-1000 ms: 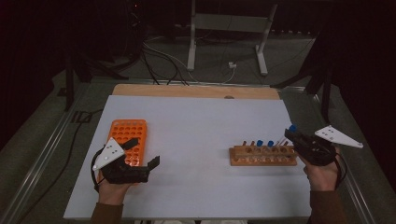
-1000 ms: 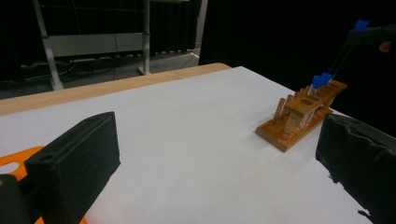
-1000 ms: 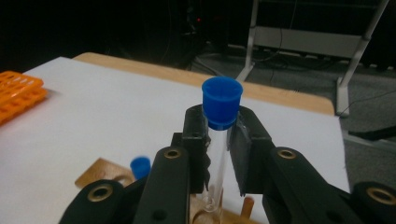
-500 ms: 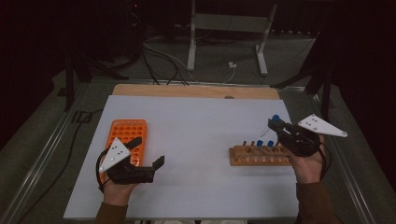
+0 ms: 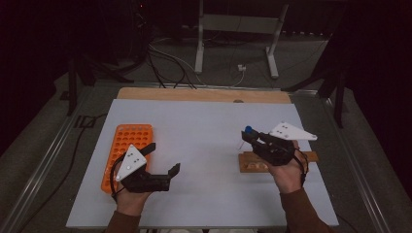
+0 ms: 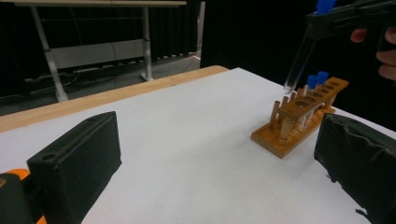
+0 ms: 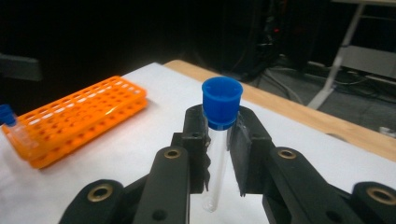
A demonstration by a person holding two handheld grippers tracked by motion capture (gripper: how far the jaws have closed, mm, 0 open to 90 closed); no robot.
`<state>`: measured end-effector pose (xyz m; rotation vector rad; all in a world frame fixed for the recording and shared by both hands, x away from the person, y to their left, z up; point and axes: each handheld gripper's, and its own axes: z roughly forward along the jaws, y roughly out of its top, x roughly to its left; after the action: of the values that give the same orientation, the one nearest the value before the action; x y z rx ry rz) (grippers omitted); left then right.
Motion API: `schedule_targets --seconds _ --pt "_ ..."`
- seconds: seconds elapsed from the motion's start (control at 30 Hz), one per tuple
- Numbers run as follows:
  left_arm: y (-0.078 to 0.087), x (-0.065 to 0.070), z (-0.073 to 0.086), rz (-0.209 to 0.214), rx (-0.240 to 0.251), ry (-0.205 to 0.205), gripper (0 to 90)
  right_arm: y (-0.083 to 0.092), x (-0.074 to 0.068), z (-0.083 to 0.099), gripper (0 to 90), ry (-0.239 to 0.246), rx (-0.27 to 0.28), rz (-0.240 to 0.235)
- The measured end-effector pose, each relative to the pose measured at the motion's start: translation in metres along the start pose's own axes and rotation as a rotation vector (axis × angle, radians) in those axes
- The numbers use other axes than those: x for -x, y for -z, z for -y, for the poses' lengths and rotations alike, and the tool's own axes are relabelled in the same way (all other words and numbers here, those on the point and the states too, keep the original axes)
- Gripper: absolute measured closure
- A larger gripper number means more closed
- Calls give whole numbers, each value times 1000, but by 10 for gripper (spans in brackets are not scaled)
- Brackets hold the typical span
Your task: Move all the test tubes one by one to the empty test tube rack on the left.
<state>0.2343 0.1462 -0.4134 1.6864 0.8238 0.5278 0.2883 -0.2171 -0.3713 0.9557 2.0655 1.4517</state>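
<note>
My right gripper (image 5: 249,137) is shut on a clear test tube with a blue cap (image 7: 222,100), held upright just below the cap above the white table. It hangs just left of and above a wooden tube rack (image 5: 252,162). That wooden rack (image 6: 299,116) holds two more blue-capped tubes (image 6: 317,78) at its far end. An orange rack (image 5: 127,155) with many holes lies at the table's left. My left gripper (image 5: 163,157) is open beside it with nothing between its fingers, pointing toward the wooden rack.
In the right gripper view another blue-capped tube (image 7: 9,121) sits at the orange rack's (image 7: 79,119) left end. A wooden strip (image 5: 204,95) edges the table's far side. Behind it are a metal stand (image 5: 233,29) and cables on the floor.
My right gripper has carried the blue-capped tube leftward, from over the wooden rack's right end to past its left end. The left gripper has shifted slightly right.
</note>
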Motion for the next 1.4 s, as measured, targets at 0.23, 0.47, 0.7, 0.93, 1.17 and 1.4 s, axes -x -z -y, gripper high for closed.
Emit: schedule_targets --seconds 0.23,0.47,0.7,0.93,1.17,1.4 --pt "-10 11 1 34 -24 -18 27 -14 -20 0 772 20 -18 -53" --pt "-17 18 2 56 -41 -14 43 -23 -36 1 772 23 -34 -104" --pt "-28 28 4 76 -77 -19 62 -30 -50 2 772 25 -42 -155" --pt "-34 35 6 68 -90 -29 127 -38 -67 4 772 23 -51 -210" --pt "-35 37 9 70 -81 -45 263 -47 -83 6 772 19 -58 -265" --pt "-34 38 10 119 -76 -64 469 -51 -94 6 772 20 -67 -309"
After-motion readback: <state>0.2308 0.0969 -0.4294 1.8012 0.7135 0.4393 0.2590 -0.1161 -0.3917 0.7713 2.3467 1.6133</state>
